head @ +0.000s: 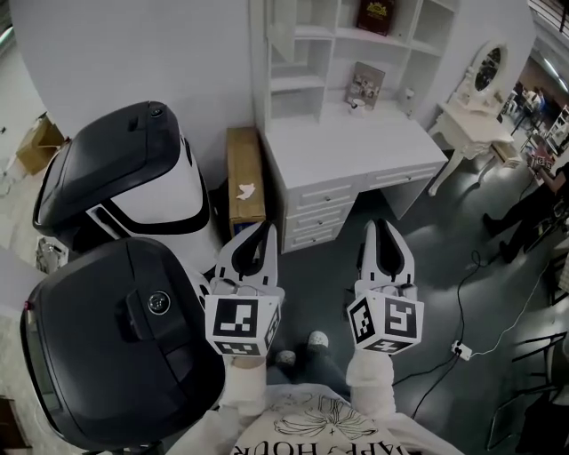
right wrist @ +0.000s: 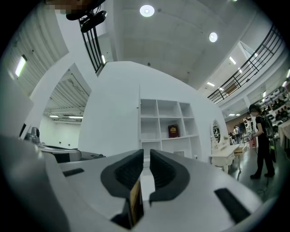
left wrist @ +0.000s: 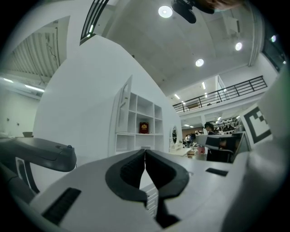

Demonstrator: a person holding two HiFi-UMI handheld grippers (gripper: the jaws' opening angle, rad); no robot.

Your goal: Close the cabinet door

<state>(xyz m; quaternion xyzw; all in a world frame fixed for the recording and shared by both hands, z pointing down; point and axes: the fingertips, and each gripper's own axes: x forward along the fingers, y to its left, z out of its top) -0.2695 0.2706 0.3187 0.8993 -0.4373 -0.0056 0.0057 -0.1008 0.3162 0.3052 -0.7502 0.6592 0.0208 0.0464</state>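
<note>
Two grippers hover side by side low in the head view, and we're well short of the furniture. Up at 12 o'clock stands the white shelf unit (head: 311,53) on its desk (head: 356,147). The cabinet door (head: 258,53) hangs at the unit's left edge, about 11 o'clock from us. It's upright, long axis vertical, and from above we catch only its thin edge.

The left gripper view gives us more: the door (left wrist: 124,106) stands swung out from the shelves, free edge toward us.

The left gripper (head: 263,233) has its jaw tips pressed together, nothing between them. The right gripper (head: 382,229) has its jaws drawn in to a slim slit, nothing held.

Into the shelves now: a red book (head: 376,15) sits in an upper compartment, and all three views pick it up. Only the head view shows the drawers (head: 324,218) under the desk top and the cardboard box (head: 244,178) standing at 10 o'clock beside them. Only the right gripper view shows a person (right wrist: 260,136) standing at 3 o'clock.
</note>
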